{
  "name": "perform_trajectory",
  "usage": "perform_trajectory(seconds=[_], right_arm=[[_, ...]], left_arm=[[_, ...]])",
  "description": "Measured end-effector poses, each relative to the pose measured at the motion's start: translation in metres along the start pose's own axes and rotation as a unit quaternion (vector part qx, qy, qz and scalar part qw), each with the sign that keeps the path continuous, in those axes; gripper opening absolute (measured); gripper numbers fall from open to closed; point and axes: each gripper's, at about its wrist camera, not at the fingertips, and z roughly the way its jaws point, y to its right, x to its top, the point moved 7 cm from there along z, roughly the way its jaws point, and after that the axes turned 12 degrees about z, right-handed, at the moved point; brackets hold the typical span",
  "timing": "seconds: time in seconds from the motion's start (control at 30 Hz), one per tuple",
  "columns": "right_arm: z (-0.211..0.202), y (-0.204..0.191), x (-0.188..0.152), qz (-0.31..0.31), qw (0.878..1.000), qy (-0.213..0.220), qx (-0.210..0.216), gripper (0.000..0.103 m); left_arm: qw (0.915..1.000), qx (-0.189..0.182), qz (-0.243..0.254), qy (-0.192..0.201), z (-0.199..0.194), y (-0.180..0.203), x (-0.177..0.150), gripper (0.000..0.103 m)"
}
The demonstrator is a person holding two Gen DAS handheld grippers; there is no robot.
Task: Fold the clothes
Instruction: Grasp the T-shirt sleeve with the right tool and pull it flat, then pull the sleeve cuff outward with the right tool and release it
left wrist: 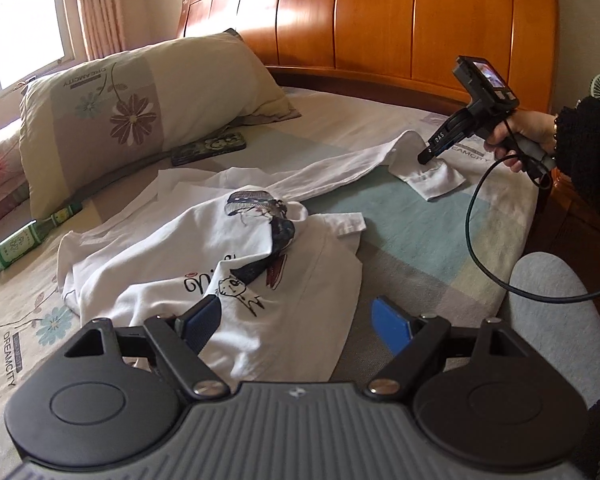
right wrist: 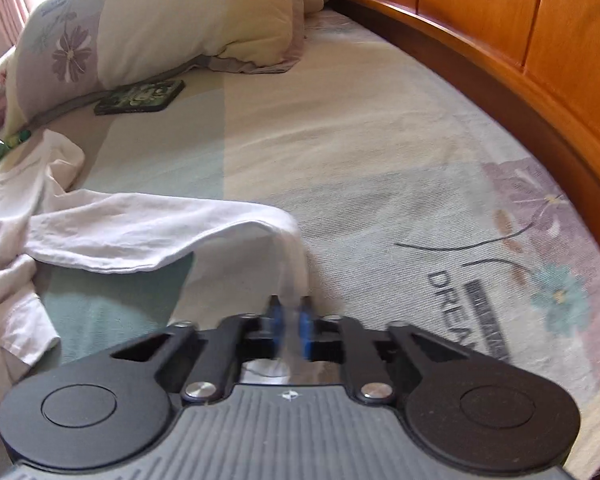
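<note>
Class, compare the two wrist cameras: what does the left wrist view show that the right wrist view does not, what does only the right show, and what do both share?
Only the left wrist view: the open left gripper above the printed shirt body, the person's hand holding the right gripper, a window, and the whole green bottle.

Only the right wrist view: blue pads shut on the white sleeve.

Both: sleeve, pillow, dark phone case, wooden headboard, floral bedsheet.
</note>
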Motion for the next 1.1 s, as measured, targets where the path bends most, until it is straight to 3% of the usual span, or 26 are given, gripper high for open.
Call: perform_trajectory(seconds=[0.17, 0.37, 0.5, 0.63, 0.7, 0.77, 0.87, 0.97, 1.0, 1.1], right_arm=[[-0.027, 0.010, 0.028, -0.002, 0.997, 0.063, -0.041, 0.008], [-0.073, -0.001, 0.057, -0.010, 0.989, 0.140, -0.034, 0.008], [-0.091, -0.032, 0.032, -0.048, 0.992, 0.118, 0.019, 0.008], [-0.087, -0.063, -0.028, -0.097, 0.993, 0.032, 0.063, 0.009], [-0.080, -0.070, -0.057, -0.105, 0.992, -0.010, 0.074, 0.021], [-0.077, -0.069, -0.075, -0.105, 0.992, -0.029, 0.067, 0.026], [-0.085, -0.058, -0.081, -0.070, 0.994, -0.024, 0.078, 0.038], [-0.097, -0.039, -0.069, -0.018, 0.995, 0.012, 0.100, 0.051], [-0.096, -0.031, -0.064, 0.001, 0.996, 0.026, 0.091, 0.056], [-0.082, -0.003, -0.052, 0.068, 0.994, 0.052, 0.062, 0.057]], left_arm=[[1.0000, 0.002, 0.001, -0.003, 0.002, 0.003, 0.001, 0.083], [1.0000, 0.008, -0.001, 0.002, -0.003, 0.002, 0.002, 0.083], [0.9999, 0.012, 0.001, 0.003, -0.006, 0.000, 0.001, 0.083], [1.0000, 0.009, 0.000, 0.002, -0.005, 0.000, 0.000, 0.083], [1.0000, 0.006, 0.001, 0.002, -0.003, 0.001, 0.000, 0.083], [1.0000, 0.002, 0.004, 0.003, -0.003, 0.004, 0.002, 0.083], [0.9999, -0.004, 0.010, 0.006, -0.003, 0.008, 0.003, 0.083], [0.9999, -0.007, 0.010, 0.004, -0.003, 0.010, 0.002, 0.083], [1.0000, -0.005, 0.008, 0.001, -0.001, 0.010, 0.002, 0.083], [1.0000, -0.005, 0.006, -0.004, 0.001, 0.011, 0.002, 0.083]])
